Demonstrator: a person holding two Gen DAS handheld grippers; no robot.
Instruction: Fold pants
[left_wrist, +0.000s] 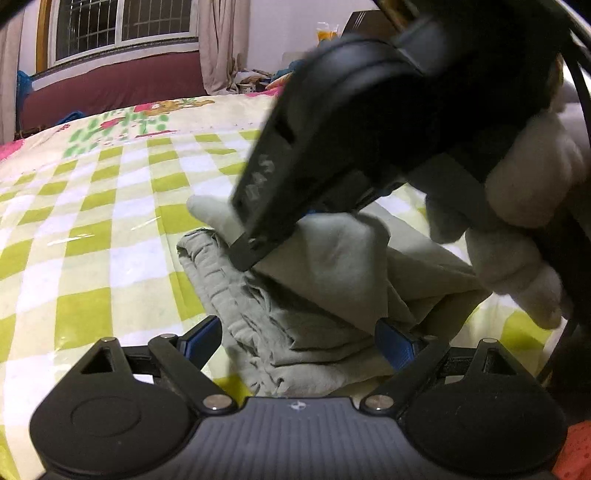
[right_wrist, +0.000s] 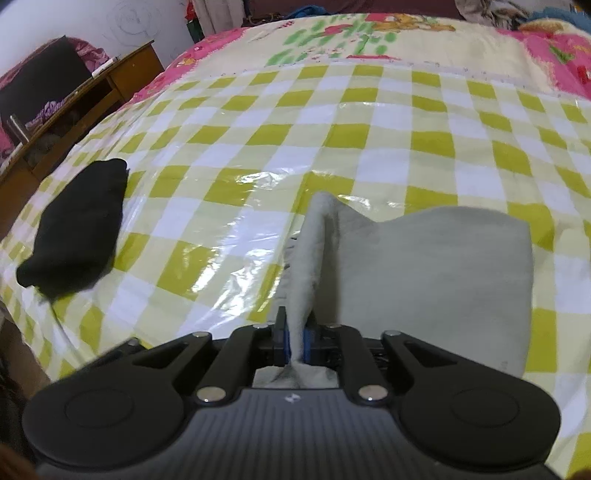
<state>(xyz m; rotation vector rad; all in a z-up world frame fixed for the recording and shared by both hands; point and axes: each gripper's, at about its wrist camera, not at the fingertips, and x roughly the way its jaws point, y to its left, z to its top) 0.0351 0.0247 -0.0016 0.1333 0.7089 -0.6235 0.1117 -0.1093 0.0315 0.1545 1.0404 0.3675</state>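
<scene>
Pale grey-green pants (right_wrist: 436, 273) lying partly folded on bed's green-and-white checked cover (right_wrist: 258, 147), creased waistband bunched, right tongs (right_wrist: 295, 338) pinching a raised fold of the fabric, left tongs (left_wrist: 295, 341) spread wide, straddling the cloth without pressing, black garment (right_wrist: 74, 229) well apart.

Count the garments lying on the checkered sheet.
2. The pale grey pants lie close ahead, a fold pinched in the right gripper; a folded black garment sits far left. Others may lie out of view.
</scene>
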